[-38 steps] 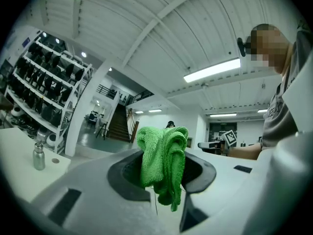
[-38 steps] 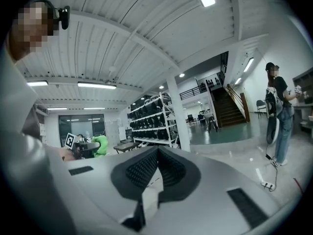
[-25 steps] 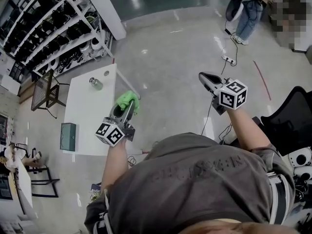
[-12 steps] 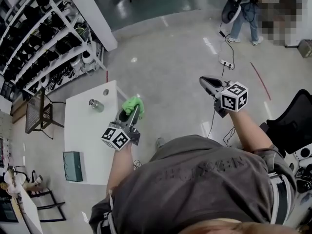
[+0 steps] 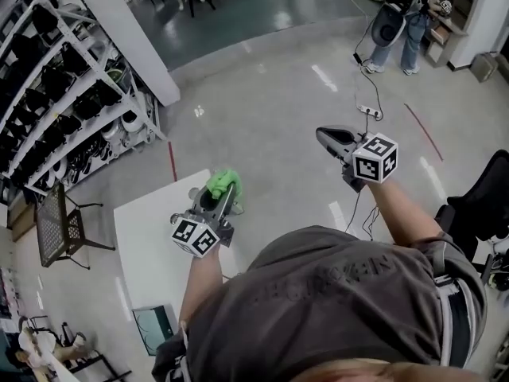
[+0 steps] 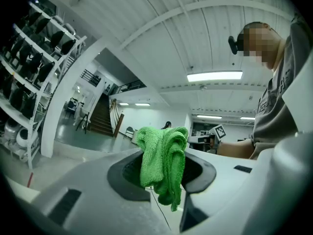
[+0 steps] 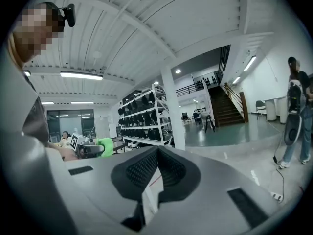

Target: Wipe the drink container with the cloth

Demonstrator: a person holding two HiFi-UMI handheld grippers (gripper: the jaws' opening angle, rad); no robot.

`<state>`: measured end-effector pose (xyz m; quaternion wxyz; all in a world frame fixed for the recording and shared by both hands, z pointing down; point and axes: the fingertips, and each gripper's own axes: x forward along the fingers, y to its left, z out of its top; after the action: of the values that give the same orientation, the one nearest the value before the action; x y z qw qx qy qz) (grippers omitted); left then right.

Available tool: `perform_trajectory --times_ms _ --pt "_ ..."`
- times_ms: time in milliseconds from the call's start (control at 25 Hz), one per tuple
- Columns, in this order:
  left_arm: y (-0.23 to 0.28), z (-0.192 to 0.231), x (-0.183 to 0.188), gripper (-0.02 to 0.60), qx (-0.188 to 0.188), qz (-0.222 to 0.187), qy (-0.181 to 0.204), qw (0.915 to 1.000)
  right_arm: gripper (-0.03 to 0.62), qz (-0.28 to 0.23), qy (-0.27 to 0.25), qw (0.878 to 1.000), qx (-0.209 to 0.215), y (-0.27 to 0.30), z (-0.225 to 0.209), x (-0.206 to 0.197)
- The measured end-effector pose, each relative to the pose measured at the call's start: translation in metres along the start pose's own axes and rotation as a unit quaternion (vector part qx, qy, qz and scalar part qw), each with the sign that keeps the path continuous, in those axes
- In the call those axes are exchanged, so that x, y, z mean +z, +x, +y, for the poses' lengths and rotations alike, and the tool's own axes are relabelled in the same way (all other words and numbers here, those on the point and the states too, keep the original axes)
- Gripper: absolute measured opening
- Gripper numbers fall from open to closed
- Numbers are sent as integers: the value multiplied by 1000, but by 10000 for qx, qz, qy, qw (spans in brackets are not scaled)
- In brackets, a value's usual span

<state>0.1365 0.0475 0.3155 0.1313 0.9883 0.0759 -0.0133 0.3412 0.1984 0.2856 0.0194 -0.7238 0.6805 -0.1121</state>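
Note:
My left gripper (image 5: 220, 196) is shut on a bunched green cloth (image 5: 223, 183), which hangs out of the closed jaws in the left gripper view (image 6: 162, 161). It hovers over the far edge of the white table (image 5: 147, 241). The small metal drink container (image 5: 193, 192) peeks out just left of that gripper, mostly hidden by it. My right gripper (image 5: 324, 137) is held out over bare floor, well to the right of the table, its jaws shut together with nothing between them (image 7: 155, 174). From the right gripper view the left gripper (image 7: 88, 150) and the cloth (image 7: 104, 146) show at the left.
A tall rack of dark gear (image 5: 60, 94) lines the left side, with a mesh chair (image 5: 60, 229) beside the table. A green box (image 5: 156, 321) sits at the table's near end. A person (image 5: 402, 14), a power strip (image 5: 370, 111) and a black chair (image 5: 487, 201) are at the right.
Both grippers have travelled across the room together with the person. The table has slid closer under the left gripper, and the container, once clear to its left, is now almost hidden behind it.

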Motion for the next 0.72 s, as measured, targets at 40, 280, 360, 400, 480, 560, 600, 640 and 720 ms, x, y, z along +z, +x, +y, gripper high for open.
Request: perform_trajectory --times_ms 40,280,360,400,480,560,600,640,720 --pt "1 8 0 126 -30 13 -4 10000 -8 22 1 10000 6 12 0 1" --pt "8 48 -14 126 -30 108 -256 9996 -8 158 -1 9998 90 65 -12 5" --pt "15 62 -12 126 32 139 -336 9993 -8 162 35 9997 160 84 -22 11" --pt "18 68 -10 126 83 143 -360 9992 -8 176 42 9996 203 91 -28 14" --pt "26 74 -8 126 197 135 -369 9990 -8 198 39 9994 297 100 -40 18" --pt "39 77 -7 126 316 112 -328 9989 -8 188 59 9990 404 104 -58 21" --pt "48 77 -6 126 385 91 -301 9988 -8 179 72 9987 466 105 -69 22" --pt "57 78 -6 126 465 66 -281 9985 -8 172 80 9984 536 107 -80 23" --pt "71 80 -5 126 682 -13 -286 9973 -8 169 96 9973 702 110 -100 23"
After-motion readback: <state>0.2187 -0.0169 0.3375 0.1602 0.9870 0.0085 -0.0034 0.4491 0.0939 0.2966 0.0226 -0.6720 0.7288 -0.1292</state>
